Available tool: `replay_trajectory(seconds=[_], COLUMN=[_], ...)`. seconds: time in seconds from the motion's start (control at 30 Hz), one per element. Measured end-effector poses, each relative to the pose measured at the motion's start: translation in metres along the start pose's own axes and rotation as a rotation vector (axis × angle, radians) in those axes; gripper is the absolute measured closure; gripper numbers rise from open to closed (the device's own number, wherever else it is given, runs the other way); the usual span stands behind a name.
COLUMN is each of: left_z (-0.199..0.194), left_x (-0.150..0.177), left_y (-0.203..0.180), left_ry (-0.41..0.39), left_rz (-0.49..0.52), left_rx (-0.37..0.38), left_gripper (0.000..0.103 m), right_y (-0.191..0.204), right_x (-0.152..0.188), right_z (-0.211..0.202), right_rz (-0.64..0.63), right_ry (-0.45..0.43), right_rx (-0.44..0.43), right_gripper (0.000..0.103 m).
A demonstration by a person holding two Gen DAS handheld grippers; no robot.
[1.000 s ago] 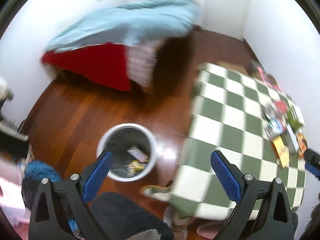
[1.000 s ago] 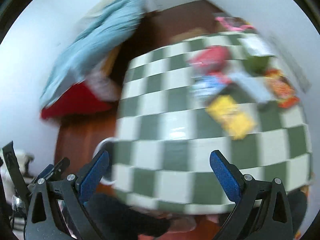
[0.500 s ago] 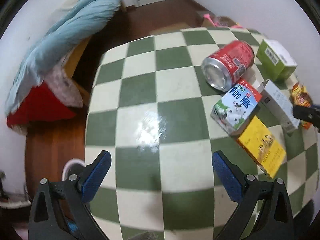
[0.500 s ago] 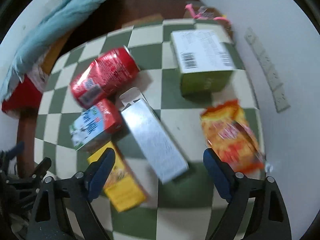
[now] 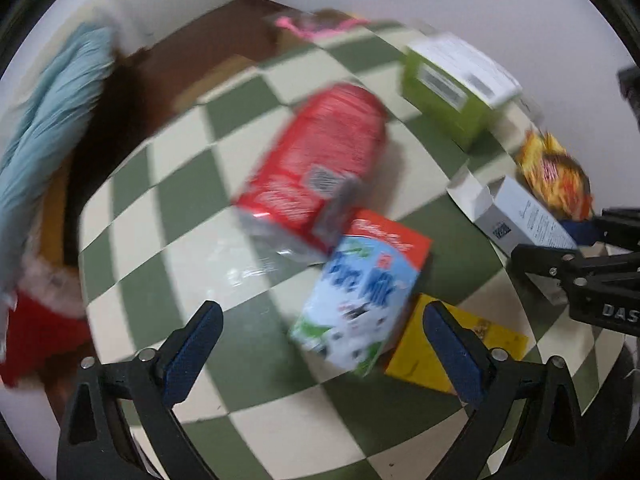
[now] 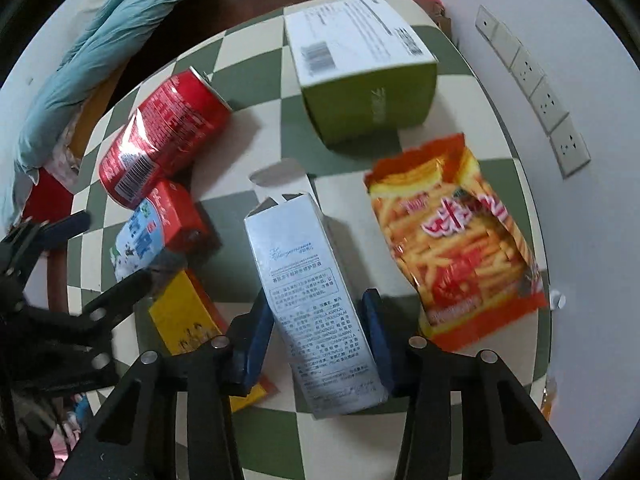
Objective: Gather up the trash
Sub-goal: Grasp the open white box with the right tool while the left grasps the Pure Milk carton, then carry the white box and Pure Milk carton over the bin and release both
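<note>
Table (image 5: 192, 240): green and cream checkered top, seen from above, blurred by motion.
Left gripper (image 5: 320, 344): blue-padded fingers spread wide, nothing between them, above the table's near part.
Milk carton (image 5: 360, 292): lying flat, between the fingers' far ends, its red end touching the can.
Red soda can (image 5: 320, 168): on its side, beyond the carton.
Yellow box (image 5: 452, 352): partly under the carton.
Green box (image 5: 452, 80): far right.
White carton (image 5: 520, 216): flap open, near the right gripper (image 5: 580, 248).
Snack bag (image 5: 556, 172): by the wall.
</note>
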State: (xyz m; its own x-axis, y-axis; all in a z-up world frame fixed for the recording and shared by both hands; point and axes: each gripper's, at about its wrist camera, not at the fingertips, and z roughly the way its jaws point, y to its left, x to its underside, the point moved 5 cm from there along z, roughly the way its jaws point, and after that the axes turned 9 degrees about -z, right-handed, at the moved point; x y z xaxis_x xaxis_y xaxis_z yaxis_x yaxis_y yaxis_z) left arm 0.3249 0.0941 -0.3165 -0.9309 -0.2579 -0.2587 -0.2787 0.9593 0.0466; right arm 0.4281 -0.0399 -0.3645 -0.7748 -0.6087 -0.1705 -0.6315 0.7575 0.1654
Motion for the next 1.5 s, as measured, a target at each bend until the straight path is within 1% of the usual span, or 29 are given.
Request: replay_trajectory(seconds=[0.07, 0.1, 0.13, 0.23, 0.27, 0.3, 0.37, 0.4, 0.43, 0.47, 0.5, 0.57, 0.63, 0.7, 0.8, 0.9, 0.93, 0.97, 1.03, 1.07, 1.1, 1.13, 1.23, 1.37, 1.43, 1.5], left_z=[0.011, 0.015, 0.018, 0.015, 0.014, 0.013, 0.009, 0.007, 0.004, 0.0, -0.001, -0.002, 0.002, 0.006, 0.01, 0.015, 0.014, 0.013, 0.012, 0.011, 0.013, 0.007, -0.005, -0.037, -0.058, -0.08], left_x=[0.0, 0.0, 0.001, 0.005, 0.009, 0.013, 0.028, 0.036, 0.044, 0.054, 0.058, 0.063, 0.06, 0.055, 0.052, 0.05, 0.051, 0.053, 0.055, 0.056, 0.057, 0.067, 0.078, 0.089, 0.098, 0.104], left_y=[-0.008, -0.01, -0.012, -0.009, -0.004, 0.001, 0.015, 0.021, 0.025, 0.031, 0.034, 0.035, 0.031, 0.028, 0.021, 0.024, 0.023, 0.022, 0.024, 0.022, 0.035, 0.034, 0.035, 0.04, 0.045, 0.059], left_ry=[0.035, 0.054, 0.071, 0.077, 0.09, 0.101, 0.117, 0.121, 0.121, 0.118, 0.114, 0.099, 0.102, 0.085, 0.067, 0.048, 0.043, 0.038, 0.027, 0.02, 0.013, 0.003, -0.023, -0.081, -0.123, -0.16], left_rz=[0.028, 0.028, 0.019, -0.047, -0.1, -0.141, -0.238, -0.279, -0.31, -0.342, -0.348, -0.326, -0.277, -0.26, -0.25, -0.259, -0.262, -0.267, -0.268, -0.276, -0.282, -0.288, -0.324, -0.381, -0.409, -0.43], left_rx=[0.004, 0.007, 0.027, 0.049, 0.064, 0.06, 0.055, 0.057, 0.068, 0.079, 0.074, 0.047, 0.015, 0.0, -0.02, -0.014, -0.006, -0.005, -0.02, -0.03, -0.041, -0.048, -0.057, -0.058, -0.06, -0.062], left_gripper=[0.018, 0.033, 0.041, 0.042, 0.043, 0.043, 0.043, 0.043, 0.043, 0.043, 0.043, 0.043, 0.042, 0.042, 0.043, 0.044, 0.048, 0.048, 0.048, 0.049, 0.049, 0.049, 0.049, 0.05, 0.05, 0.05], right_y=[-0.004, -0.005, -0.006, -0.002, 0.0, 0.002, 0.006, 0.01, 0.012, 0.014, 0.015, 0.017, 0.022, 0.027, 0.031, 0.037, 0.041, 0.042, 0.045, 0.047, 0.051, 0.054, 0.058, 0.075, 0.092, 0.116], right_x=[0.005, 0.006, 0.008, 0.012, 0.016, 0.018, 0.025, 0.029, 0.031, 0.032, 0.033, 0.031, 0.028, 0.026, 0.022, 0.025, 0.025, 0.026, 0.029, 0.03, 0.031, 0.032, 0.038, 0.046, 0.05, 0.055], right_z=[0.0, 0.0, -0.001, -0.001, -0.001, 0.0, 0.0, 0.001, 0.002, 0.003, 0.004, 0.005, 0.007, 0.008, 0.011, 0.012, 0.012, 0.012, 0.011, 0.011, 0.011, 0.009, 0.001, -0.027, -0.045, -0.061], right_rz=[0.004, 0.003, 0.002, 0.0, -0.001, 0.001, 0.008, 0.013, 0.017, 0.012, 0.004, -0.013, -0.032, -0.056, -0.073, -0.102, -0.107, -0.112, -0.127, -0.137, -0.145, -0.146, -0.127, -0.135, -0.148, -0.162], right_ry=[0.002, 0.002, 0.006, 0.019, 0.027, 0.033, 0.058, 0.075, 0.083, 0.092, 0.092, 0.083, 0.074, 0.067, 0.056, 0.045, 0.042, 0.039, 0.03, 0.028, 0.024, 0.014, -0.007, -0.08, -0.124, -0.159], right_rx=[0.001, 0.003, 0.009, 0.016, 0.016, 0.012, -0.022, -0.057, -0.072, -0.07, -0.058, -0.017, 0.005, 0.05, 0.086, 0.14, 0.151, 0.164, 0.187, 0.2, 0.214, 0.213, 0.191, 0.166, 0.144, 0.114], right_gripper=[0.056, 0.056, 0.056, 0.056, 0.056, 0.056, 0.056, 0.056, 0.055, 0.049, 0.045, 0.041, 0.041, 0.041, 0.042, 0.047, 0.049, 0.05, 0.052, 0.055, 0.06, 0.064, 0.064, 0.064, 0.064, 0.064])
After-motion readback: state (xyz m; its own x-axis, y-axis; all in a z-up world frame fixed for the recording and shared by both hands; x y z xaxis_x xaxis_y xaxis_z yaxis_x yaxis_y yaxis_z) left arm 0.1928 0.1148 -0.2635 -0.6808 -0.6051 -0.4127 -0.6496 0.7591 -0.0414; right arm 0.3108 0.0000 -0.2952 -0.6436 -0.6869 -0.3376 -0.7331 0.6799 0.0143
